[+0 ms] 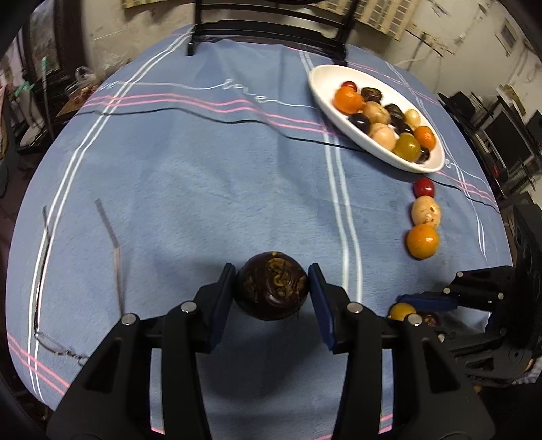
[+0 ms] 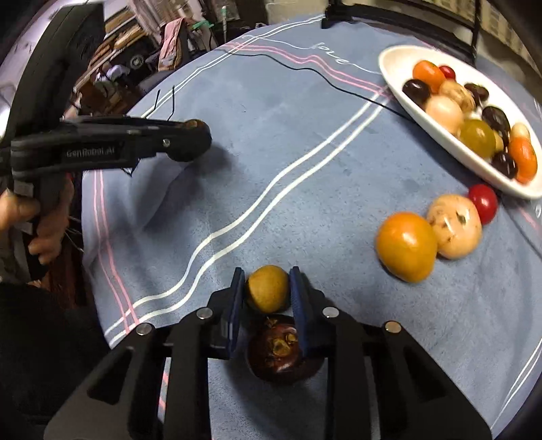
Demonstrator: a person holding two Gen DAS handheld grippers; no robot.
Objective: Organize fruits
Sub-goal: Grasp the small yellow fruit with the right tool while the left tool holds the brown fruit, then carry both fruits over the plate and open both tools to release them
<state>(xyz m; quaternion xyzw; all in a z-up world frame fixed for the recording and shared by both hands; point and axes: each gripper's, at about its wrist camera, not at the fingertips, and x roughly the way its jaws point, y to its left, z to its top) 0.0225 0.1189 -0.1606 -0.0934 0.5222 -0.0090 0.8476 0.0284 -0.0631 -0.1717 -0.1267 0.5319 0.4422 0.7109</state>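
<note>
My left gripper (image 1: 272, 287) is shut on a dark brown round fruit (image 1: 271, 291), held just above the blue tablecloth. In the right wrist view, my right gripper (image 2: 267, 287) is shut on a small yellow fruit (image 2: 267, 287). Another dark purple fruit (image 2: 276, 352) lies on the cloth between its fingers, closer to the camera. An orange fruit (image 2: 406, 247), a beige fruit (image 2: 454, 230) and a red fruit (image 2: 482, 203) sit in a row touching each other. Behind them, the white oval dish (image 2: 393, 64) holds several mixed fruits. The left gripper (image 2: 189, 142) appears side-on at the left.
A pair of glasses (image 1: 67, 304) lies on the cloth at the left. A black cable (image 1: 203, 111) runs across the table towards the dish (image 1: 318, 88). A dark chair (image 1: 271, 30) stands at the far edge. A person's hand (image 2: 44, 230) grips the left handle.
</note>
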